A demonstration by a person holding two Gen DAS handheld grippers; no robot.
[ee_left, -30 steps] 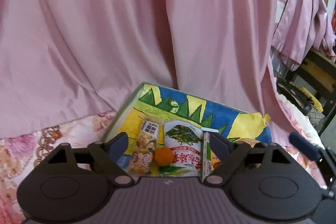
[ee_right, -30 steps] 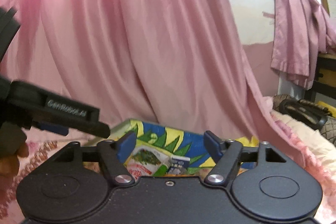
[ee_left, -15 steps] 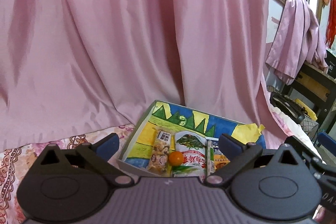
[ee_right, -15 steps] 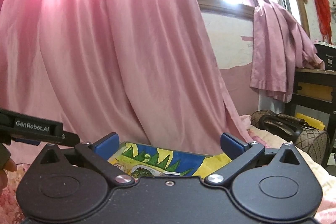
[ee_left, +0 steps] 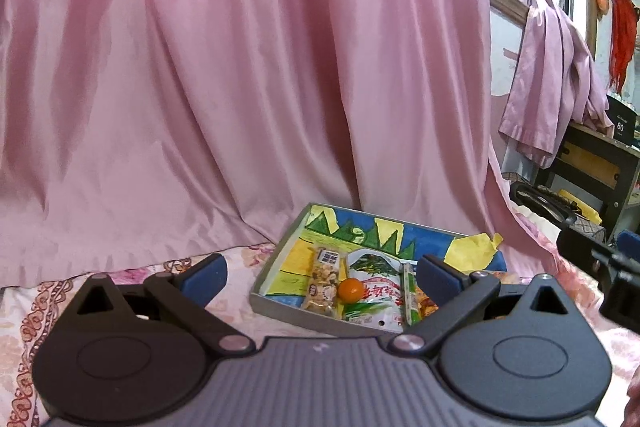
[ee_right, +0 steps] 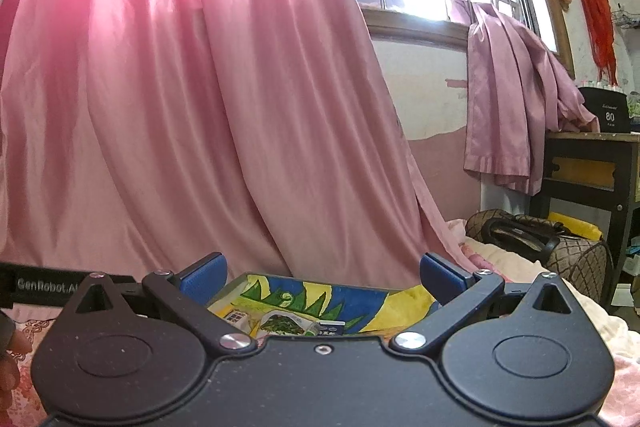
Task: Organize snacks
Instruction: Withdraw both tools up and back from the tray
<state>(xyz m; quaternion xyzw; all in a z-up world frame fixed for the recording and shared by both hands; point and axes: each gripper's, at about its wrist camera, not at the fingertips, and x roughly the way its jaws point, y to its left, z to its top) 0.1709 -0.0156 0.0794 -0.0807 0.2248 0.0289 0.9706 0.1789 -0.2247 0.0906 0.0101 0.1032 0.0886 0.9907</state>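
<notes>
A shallow grey box [ee_left: 280,311] with a bright painted lining lies on the flowered bedspread. In it lie a small orange fruit [ee_left: 351,289], a clear nut packet [ee_left: 322,277], a white and green snack bag [ee_left: 370,287] and a thin green stick pack [ee_left: 409,287]. My left gripper [ee_left: 320,277] hangs open in front of the box, nothing between its fingers. In the right wrist view the box [ee_right: 320,293] shows low between the blue pads, with the snack bag [ee_right: 286,323] inside. My right gripper [ee_right: 320,277] is open and holds nothing.
A pink curtain [ee_left: 240,87] hangs right behind the box. To the right stand a dark wooden table [ee_right: 588,163] and a brown quilted bag [ee_right: 552,239] on the bed. The other gripper [ee_left: 600,267] pokes in from the right edge of the left wrist view.
Both grippers have opened wider and drawn back from the box, so it looks smaller and farther. Both views have tilted up, showing more curtain and window.
</notes>
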